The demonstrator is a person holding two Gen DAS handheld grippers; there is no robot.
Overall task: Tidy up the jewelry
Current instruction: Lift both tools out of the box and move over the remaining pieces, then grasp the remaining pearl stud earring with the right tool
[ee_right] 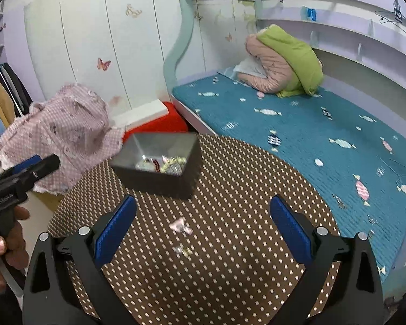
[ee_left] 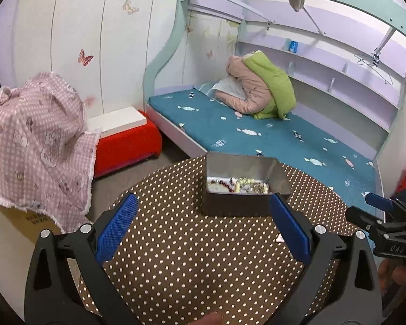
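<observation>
A dark metal tin (ee_left: 243, 203) stands on the round brown polka-dot table (ee_left: 176, 257) and holds several jewelry pieces (ee_left: 238, 185). My left gripper (ee_left: 203, 214) is open and empty, just in front of the tin. In the right wrist view the tin (ee_right: 159, 181) sits at the table's far left, with jewelry (ee_right: 162, 163) inside. Two small loose jewelry pieces lie on the table (ee_right: 243, 189): a pinkish one (ee_right: 180, 227) and a smaller one (ee_right: 182, 251). My right gripper (ee_right: 203, 214) is open and empty, with both pieces between its fingers.
A bed with a teal mattress (ee_left: 270, 132) borders the table's far and right sides. A pink checked cloth (ee_left: 35, 140) covers something at the left. A red stool (ee_left: 127, 140) stands beyond the table. Jackets (ee_left: 259, 86) are piled on the bed.
</observation>
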